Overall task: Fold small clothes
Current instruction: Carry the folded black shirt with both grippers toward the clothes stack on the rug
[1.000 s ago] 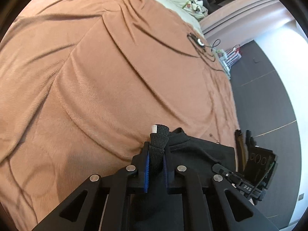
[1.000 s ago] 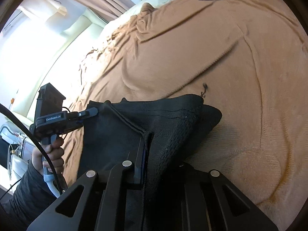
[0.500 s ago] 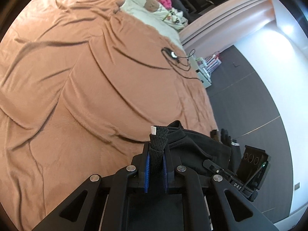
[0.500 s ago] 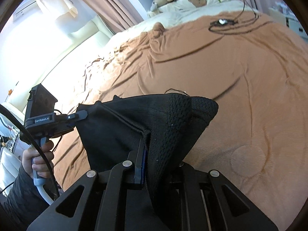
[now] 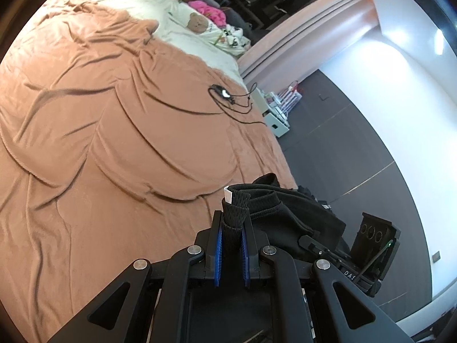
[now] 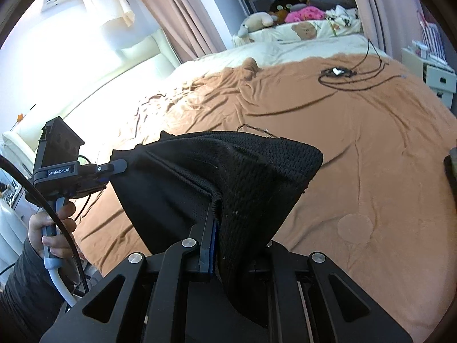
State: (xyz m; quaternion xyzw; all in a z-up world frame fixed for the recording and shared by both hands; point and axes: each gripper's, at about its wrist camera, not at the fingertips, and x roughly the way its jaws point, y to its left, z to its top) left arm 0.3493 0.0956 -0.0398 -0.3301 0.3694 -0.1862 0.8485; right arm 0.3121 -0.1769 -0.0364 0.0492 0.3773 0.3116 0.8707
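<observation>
Left gripper [image 5: 232,228]: clenched on a bunched corner of the garment [image 5: 288,217], black mesh squeezed between the blue pads; a white tag [image 5: 227,195] sticks up at the pinched edge
Left gripper from the right view [image 6: 114,168]: held by the person's hand [image 6: 52,228] at the far left, dark sleeve below it, fingers pointing toward the cloth's left corner and closed on it
Right gripper [image 6: 225,228]: clamped on the other corner of the garment [image 6: 217,177]; the cloth drapes over the right finger and hides it, only the left finger with its blue pad shows
Right gripper from the left view [image 5: 311,245]: low at the right, its fingertip at the cloth's edge, body tilted up behind it
Garment position: lifted above the blanket [image 5: 128,131], hanging between the two grippers, not lying flat
Garment axis: top edge runs left to right from one gripper to the other, taut; the body hangs down from it, with a rounded fold bulging to the right of the right gripper
Bed: brown blanket wrinkled, a black cable [image 6: 340,74] coiled on it well beyond the cloth; plush toys [image 6: 302,17] and a cream pillow at the far end
Containers: a white drawer unit [image 5: 275,120] beside the bed, contents too small to tell
</observation>
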